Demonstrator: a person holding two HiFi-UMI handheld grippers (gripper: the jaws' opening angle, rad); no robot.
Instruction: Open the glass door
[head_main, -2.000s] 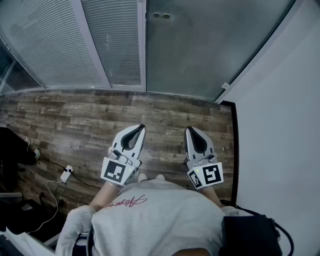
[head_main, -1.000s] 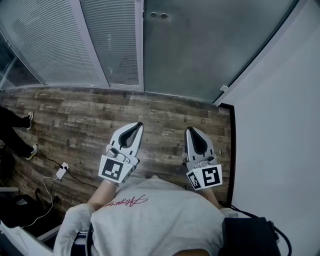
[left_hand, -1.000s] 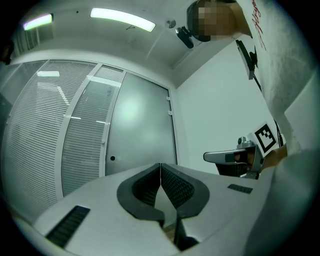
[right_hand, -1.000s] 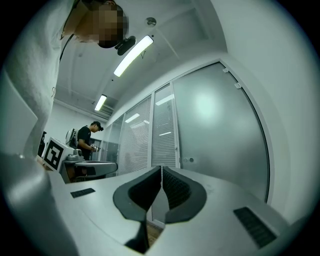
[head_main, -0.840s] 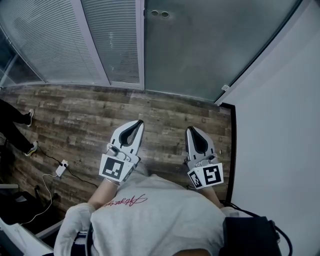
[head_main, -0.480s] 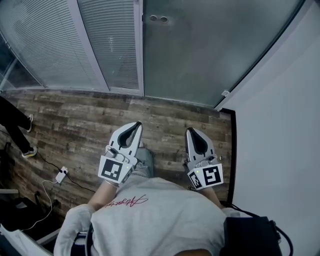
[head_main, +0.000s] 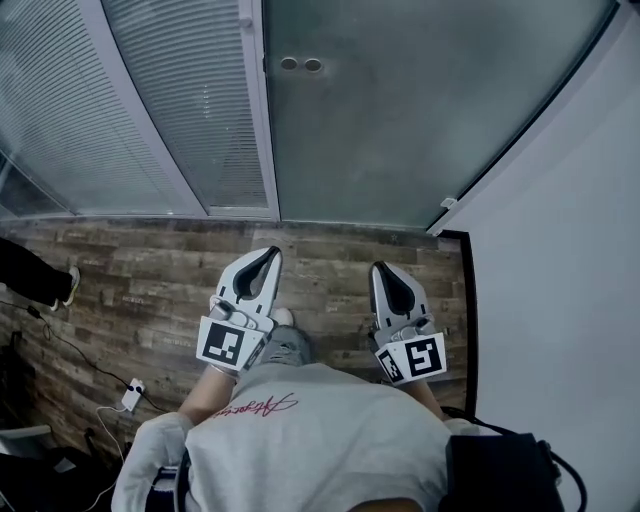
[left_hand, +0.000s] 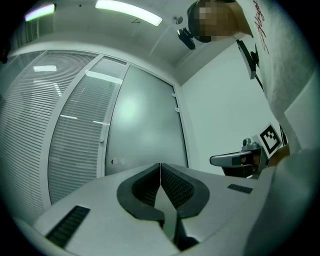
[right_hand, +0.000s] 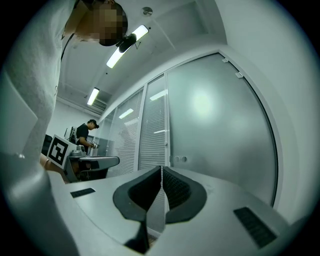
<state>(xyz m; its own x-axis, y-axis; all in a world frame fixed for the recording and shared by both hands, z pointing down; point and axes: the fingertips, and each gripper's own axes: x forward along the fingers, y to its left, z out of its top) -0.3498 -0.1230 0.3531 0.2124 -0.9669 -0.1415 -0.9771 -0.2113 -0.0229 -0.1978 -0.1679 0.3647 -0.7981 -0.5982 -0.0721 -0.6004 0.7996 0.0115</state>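
The frosted glass door (head_main: 400, 110) stands closed straight ahead, with two small round fittings (head_main: 300, 65) near its left edge. My left gripper (head_main: 270, 252) and right gripper (head_main: 381, 268) are held side by side at waist height above the wooden floor, pointing at the door and well short of it. Both are shut with nothing between the pads. The left gripper view has the door (left_hand: 145, 130) and its fittings (left_hand: 116, 161) beyond the left gripper (left_hand: 160, 165). Past the right gripper (right_hand: 162, 167), the right gripper view shows the door (right_hand: 220, 125) too.
A white wall (head_main: 560, 300) runs along the right, meeting the door frame. Glass partitions with blinds (head_main: 150, 110) stand left of the door. A power strip with cable (head_main: 130, 397) lies on the floor at lower left. Another person's shoe (head_main: 72, 283) shows at the left edge.
The door and partition have grown nearer and larger in the head view as both grippers were carried forward together. The other person's legs at the left have slid mostly out of frame.
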